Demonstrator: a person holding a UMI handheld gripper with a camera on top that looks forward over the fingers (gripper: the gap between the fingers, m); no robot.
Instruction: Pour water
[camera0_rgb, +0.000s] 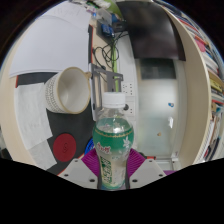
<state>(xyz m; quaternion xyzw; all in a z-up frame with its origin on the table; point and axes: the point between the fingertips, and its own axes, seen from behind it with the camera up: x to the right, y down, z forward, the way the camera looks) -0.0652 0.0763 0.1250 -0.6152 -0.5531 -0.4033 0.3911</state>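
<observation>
Handling: the bottle (112, 150) looks like thin clear plastic, so I judge it soft enough to dent under a hard squeeze and smooth enough to slip. Any water inside adds weight low down and shifts as it tilts.
Where to hold: the mid-body, over the label, seems the best place; it is the widest part and leaves the neck free for pouring.
Bottle look: clear, with a green label band round the middle, a narrow neck and a pale cap on top. It stands about upright. The water level cannot be read.
Fingers: the gripper (111, 170) has its purple pads (92, 162) set narrowly against both sides of the bottle's lower body, holding it.
Bottle position: between the fingers, rising ahead of them, with its cap near the cup.
Cup: a white cup (70, 88) sits beyond and to the left of the bottle, tilted toward the camera with its mouth showing. It is apart from the bottle.
Surface: a pale table (160, 120) with papers (30, 115) at the left.
Stage: I judge the pour not yet begun.
</observation>
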